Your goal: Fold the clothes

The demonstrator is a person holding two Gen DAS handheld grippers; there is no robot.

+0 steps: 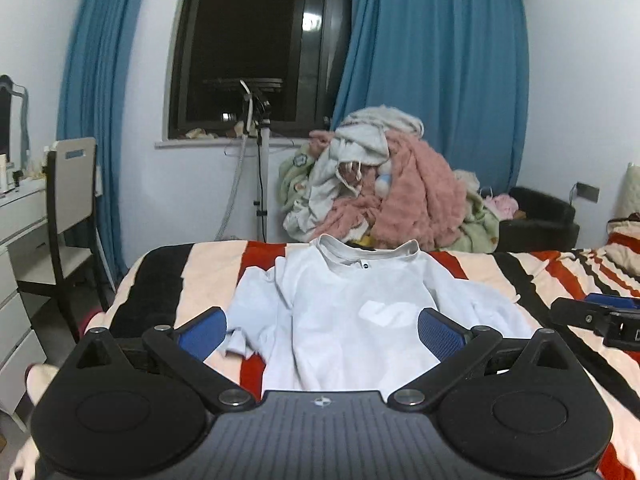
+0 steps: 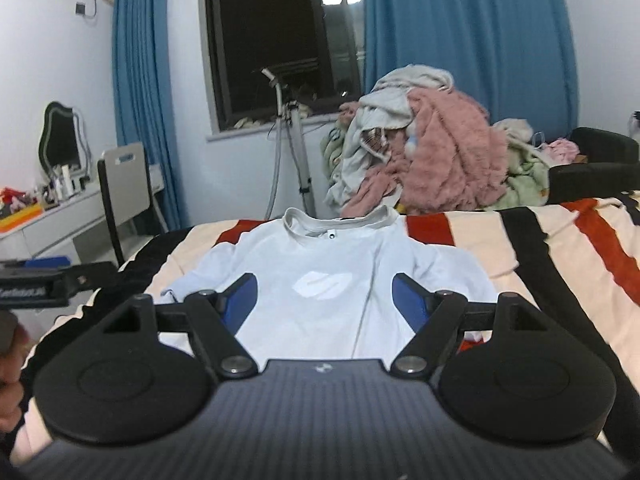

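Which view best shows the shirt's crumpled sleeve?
The left wrist view: the crumpled sleeve of the white shirt shows whole and sharp. In the right wrist view that sleeve is partly hidden behind a finger.

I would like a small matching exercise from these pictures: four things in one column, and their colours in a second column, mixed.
Things:
1. shirt spread on the bed
2. curtains
3. fluffy garment in the pile
4. chair by the desk

Colours:
A. blue
B. pink
C. black frame, pale back
D. pale blue-white

Pairs: 1-D, 2-A, 3-B, 4-C
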